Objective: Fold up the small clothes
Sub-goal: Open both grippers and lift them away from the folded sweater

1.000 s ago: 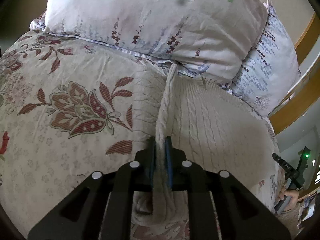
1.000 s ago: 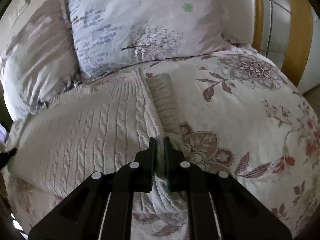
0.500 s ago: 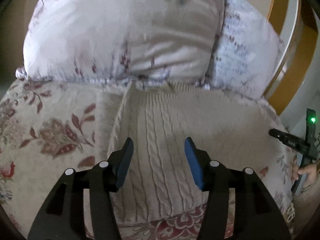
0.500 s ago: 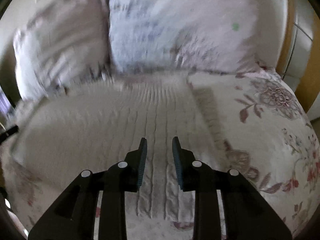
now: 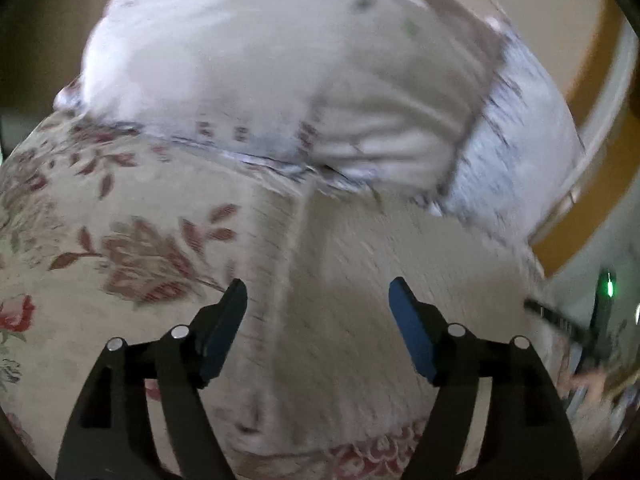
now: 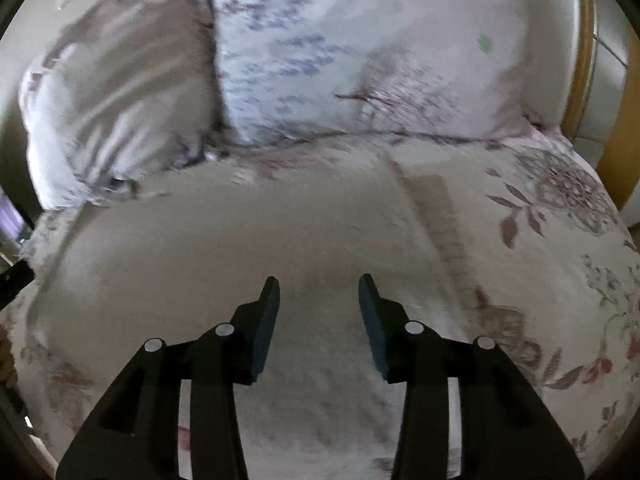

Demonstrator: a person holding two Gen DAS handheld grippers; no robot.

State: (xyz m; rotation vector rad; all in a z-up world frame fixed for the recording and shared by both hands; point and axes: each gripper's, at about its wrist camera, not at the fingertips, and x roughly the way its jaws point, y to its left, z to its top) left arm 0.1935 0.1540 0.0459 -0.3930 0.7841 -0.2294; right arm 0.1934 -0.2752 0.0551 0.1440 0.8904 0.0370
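A cream cable-knit sweater (image 5: pixel 360 280) lies flat on the floral bedspread (image 5: pixel 80 240), folded in from the sides; both views are motion-blurred. My left gripper (image 5: pixel 318 294) is open wide and empty above the sweater's left part. The sweater also shows in the right wrist view (image 6: pixel 240 240). My right gripper (image 6: pixel 319 290) is open and empty above the sweater's middle, with a folded strip of knit (image 6: pixel 444 224) to its right.
Two floral pillows (image 5: pixel 280 80) stand against the headboard just beyond the sweater; they also show in the right wrist view (image 6: pixel 340 48). A wooden bed frame (image 5: pixel 592 92) runs along the right. The bedspread (image 6: pixel 560 260) stretches to the right.
Both grippers let go of the sweater's edges and opened. They have risen and drawn back over the sweater, which now lies flat.
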